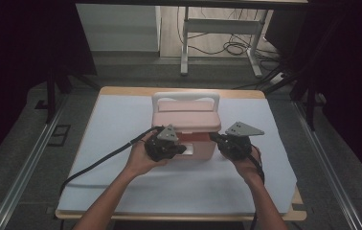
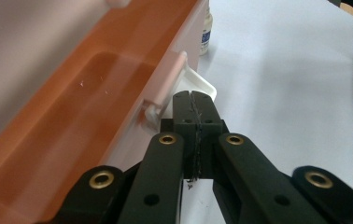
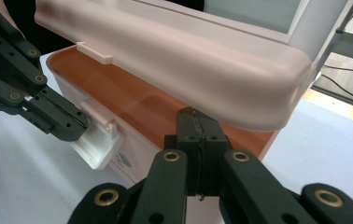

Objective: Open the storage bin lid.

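Note:
A pink storage box with a white carry handle stands mid-table, its lid raised a little at the front over an orange inner tray. My left gripper is shut with nothing between the jaws. Its tip rests against the white front latch, which hangs folded out. The same gripper shows at the left of the right gripper view, on the latch. My right gripper is shut too, with its tip tucked under the lid's front rim, right of the latch.
The box stands on a white sheet that covers the wooden table. A small white bottle stands on it just past the box's corner. Black cables trail from both grippers toward the near edge. A metal desk frame stands on the floor beyond.

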Tool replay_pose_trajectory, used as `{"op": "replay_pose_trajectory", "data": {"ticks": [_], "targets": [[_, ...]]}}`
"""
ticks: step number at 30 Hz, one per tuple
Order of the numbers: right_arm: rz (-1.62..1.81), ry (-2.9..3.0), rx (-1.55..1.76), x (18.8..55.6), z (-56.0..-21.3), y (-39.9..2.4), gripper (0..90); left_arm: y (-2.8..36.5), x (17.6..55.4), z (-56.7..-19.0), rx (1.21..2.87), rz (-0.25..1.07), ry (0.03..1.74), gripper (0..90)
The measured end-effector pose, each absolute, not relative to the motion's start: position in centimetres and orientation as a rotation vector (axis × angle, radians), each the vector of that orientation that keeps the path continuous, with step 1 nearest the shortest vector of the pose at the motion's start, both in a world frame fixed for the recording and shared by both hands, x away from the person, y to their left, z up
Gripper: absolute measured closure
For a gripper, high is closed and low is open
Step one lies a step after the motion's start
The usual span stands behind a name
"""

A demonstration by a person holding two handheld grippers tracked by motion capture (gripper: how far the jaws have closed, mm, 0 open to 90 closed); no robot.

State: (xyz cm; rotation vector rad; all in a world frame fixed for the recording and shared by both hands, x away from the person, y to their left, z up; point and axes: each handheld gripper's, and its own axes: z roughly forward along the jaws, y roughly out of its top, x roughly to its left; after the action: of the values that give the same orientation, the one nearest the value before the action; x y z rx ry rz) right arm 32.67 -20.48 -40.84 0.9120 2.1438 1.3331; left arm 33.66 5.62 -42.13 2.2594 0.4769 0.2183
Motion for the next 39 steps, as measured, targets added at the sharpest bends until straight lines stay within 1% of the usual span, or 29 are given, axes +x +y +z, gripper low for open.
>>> {"op": "replay_pose_trajectory", "data": {"ticks": [21, 39], "targets": [[1.330, 2.135, 0.902, 34.1, -38.0, -20.8, 89.8, 5.7, 33.8, -42.0, 2.269, 0.216, 0.478, 90.0], [1.324, 2.124, 0.934, 37.5, -35.2, -20.9, 89.8, 5.7, 33.8, -42.0, 2.267, 0.210, 0.481, 90.0]]}}
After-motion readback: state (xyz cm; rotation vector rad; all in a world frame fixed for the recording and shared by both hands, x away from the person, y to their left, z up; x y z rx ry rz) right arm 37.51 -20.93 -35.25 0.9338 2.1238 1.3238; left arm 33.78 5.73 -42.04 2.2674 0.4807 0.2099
